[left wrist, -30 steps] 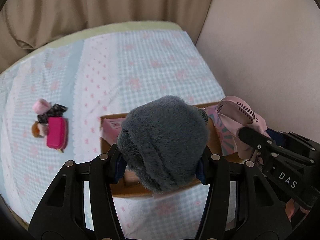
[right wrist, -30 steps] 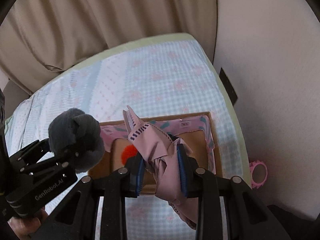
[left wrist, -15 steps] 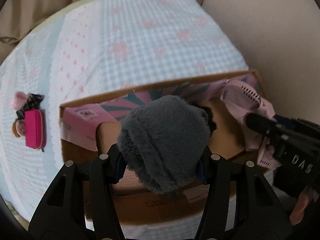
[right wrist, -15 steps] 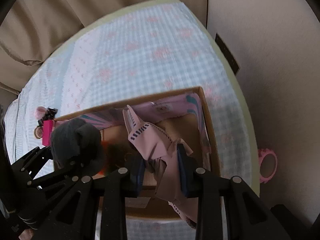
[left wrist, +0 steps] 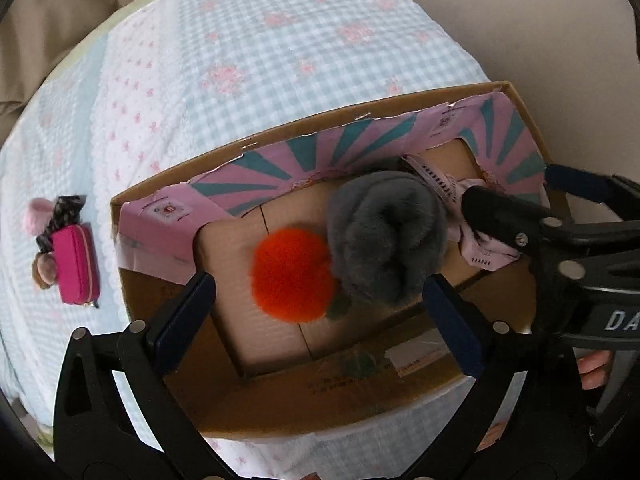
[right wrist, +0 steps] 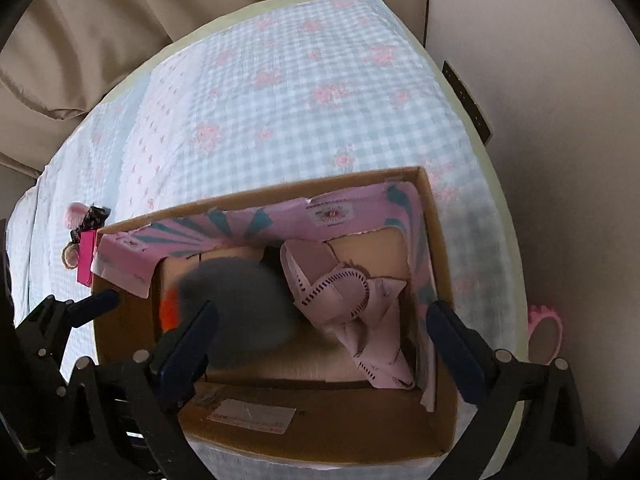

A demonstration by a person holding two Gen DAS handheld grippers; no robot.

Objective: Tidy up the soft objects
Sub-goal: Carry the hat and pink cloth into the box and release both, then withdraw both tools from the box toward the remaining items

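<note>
Tools both spread wide under my control: left tool [left wrist: 318,312] and right tool [right wrist: 320,332] grip nothing. Grey plush [left wrist: 384,236] lies in the cardboard box [left wrist: 360,120] between orange pompom [left wrist: 292,276] and pink cloth [right wrist: 344,300].

1 box [left wrist: 280,396] holds 3 soft things: 1 grey plush [left wrist: 384,236], 1 orange pompom [left wrist: 290,276], 1 pink cloth [right wrist: 352,300]. On the bedspread [left wrist: 240,52]: 1 magenta pouch [left wrist: 76,268], 2 small pompoms [left wrist: 36,210]. 2 grippers [left wrist: 316,312].
</note>
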